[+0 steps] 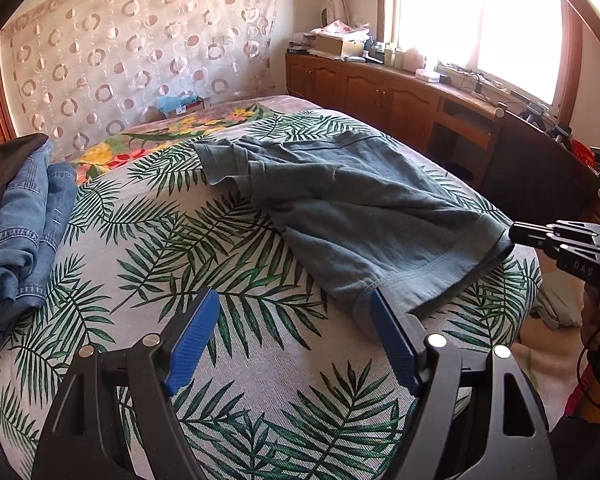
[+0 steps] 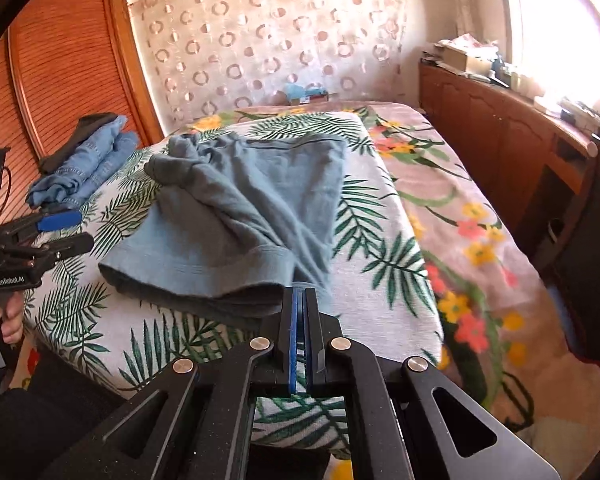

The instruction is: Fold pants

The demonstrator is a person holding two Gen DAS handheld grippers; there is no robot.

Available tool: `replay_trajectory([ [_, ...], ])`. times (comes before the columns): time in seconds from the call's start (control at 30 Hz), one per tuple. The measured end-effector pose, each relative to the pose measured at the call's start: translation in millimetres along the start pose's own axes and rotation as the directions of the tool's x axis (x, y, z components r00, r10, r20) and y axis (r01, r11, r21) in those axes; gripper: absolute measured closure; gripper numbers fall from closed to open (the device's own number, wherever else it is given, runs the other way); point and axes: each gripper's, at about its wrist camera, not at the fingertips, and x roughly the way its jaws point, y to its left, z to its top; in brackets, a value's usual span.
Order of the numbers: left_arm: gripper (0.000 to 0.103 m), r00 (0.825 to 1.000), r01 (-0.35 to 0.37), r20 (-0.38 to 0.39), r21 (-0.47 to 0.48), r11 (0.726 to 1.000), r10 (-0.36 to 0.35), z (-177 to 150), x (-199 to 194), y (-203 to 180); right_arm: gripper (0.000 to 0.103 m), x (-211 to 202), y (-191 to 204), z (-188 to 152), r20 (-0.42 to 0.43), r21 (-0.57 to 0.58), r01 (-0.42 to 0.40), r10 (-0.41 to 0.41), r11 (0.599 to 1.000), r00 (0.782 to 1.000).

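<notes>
The left gripper (image 1: 294, 316) stands nearest, black arms with ribbed blue pads, its jaws spread wide and nothing between them. The right-hand pad's tip lies at the hem of the pants (image 1: 352, 204); whether it touches the cloth cannot be told. The right gripper (image 2: 299, 300) has its jaws pressed together. Its tips sit at the near hem corner of the pants, and a thin edge of cloth appears pinched there, though the tips hide the contact itself. A hand (image 2: 8, 316) grips the left tool's handle at the frame edge.

The pants are soft grey-blue knit, matte, with a stitched band along the hem. They lie folded lengthwise on the bed, rumpled into ridges through the middle and bunched at the far end near the waistband. The near hem lies close to the mattress edge.

The cover (image 1: 188, 248) beneath them is a pale woven sheet printed with green palm fronds, stretched smooth over the mattress. Under it a pink blanket (image 2: 460, 216) with red and yellow flowers shows along the far end and the window side.

Further back on the cover, well apart from the pants, sits a pile of blue denim jeans (image 1: 20, 232) with dark cloth beneath.

Beyond the bed hangs a sheer curtain (image 1: 140, 40) patterned with rings. A slatted wooden wardrobe door (image 2: 60, 64) stands at one side. Wooden cabinets (image 1: 364, 88) run under a bright window (image 1: 480, 20), their top cluttered with boxes and small items.
</notes>
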Motion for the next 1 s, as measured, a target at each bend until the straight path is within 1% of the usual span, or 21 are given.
replay_trajectory([
  [0.1,0.025,1.0,-0.001,-0.001,-0.004,1.0,0.001,0,2,0,0.101,-2,0,0,0.0,0.008,-0.001,0.001,1.0,1.0],
  [0.27,0.025,1.0,-0.004,-0.007,-0.014,1.0,0.004,-1,4,2,0.101,-1,-3,1,0.028,0.011,-0.027,0.027,1.0,0.999],
  [0.4,0.025,1.0,-0.004,-0.007,-0.015,1.0,0.004,-1,4,2,0.1,3,3,-2,0.015,-0.034,-0.024,0.025,0.999,1.0],
  [0.5,0.025,1.0,-0.005,-0.007,-0.021,1.0,0.005,-2,4,3,0.095,5,2,-5,0.008,-0.042,-0.018,0.018,0.999,1.0],
  [0.57,0.025,1.0,-0.005,-0.008,-0.022,1.0,0.005,-2,4,4,0.086,7,2,-5,0.006,-0.046,-0.013,0.013,0.999,1.0],
  [0.63,0.025,1.0,-0.005,-0.008,-0.022,1.0,0.005,-3,4,4,0.082,9,2,-4,-0.001,-0.053,-0.008,0.008,0.999,1.0],
  [0.73,0.025,1.0,-0.005,-0.009,-0.023,1.0,0.005,-3,4,4,0.082,15,3,-2,-0.01,-0.057,0.01,-0.01,0.998,1.0],
  [0.87,0.025,1.0,-0.006,-0.011,-0.022,1.0,0.006,-3,4,4,0.083,20,1,2,-0.005,-0.053,0.0,0.0,0.999,1.0],
  [0.9,0.025,1.0,-0.006,-0.011,-0.023,1.0,0.005,-3,4,4,0.087,18,1,2,0.002,-0.052,-0.007,0.007,0.999,1.0],
  [0.93,0.025,1.0,-0.005,-0.011,-0.023,1.0,0.005,-3,4,4,0.1,18,-1,2,0.006,-0.05,-0.022,0.022,0.999,1.0],
  [1.0,0.025,1.0,-0.006,-0.011,-0.023,1.0,0.006,-3,4,4,0.1,13,-2,2,0.024,-0.045,-0.036,0.037,0.998,0.999],
])
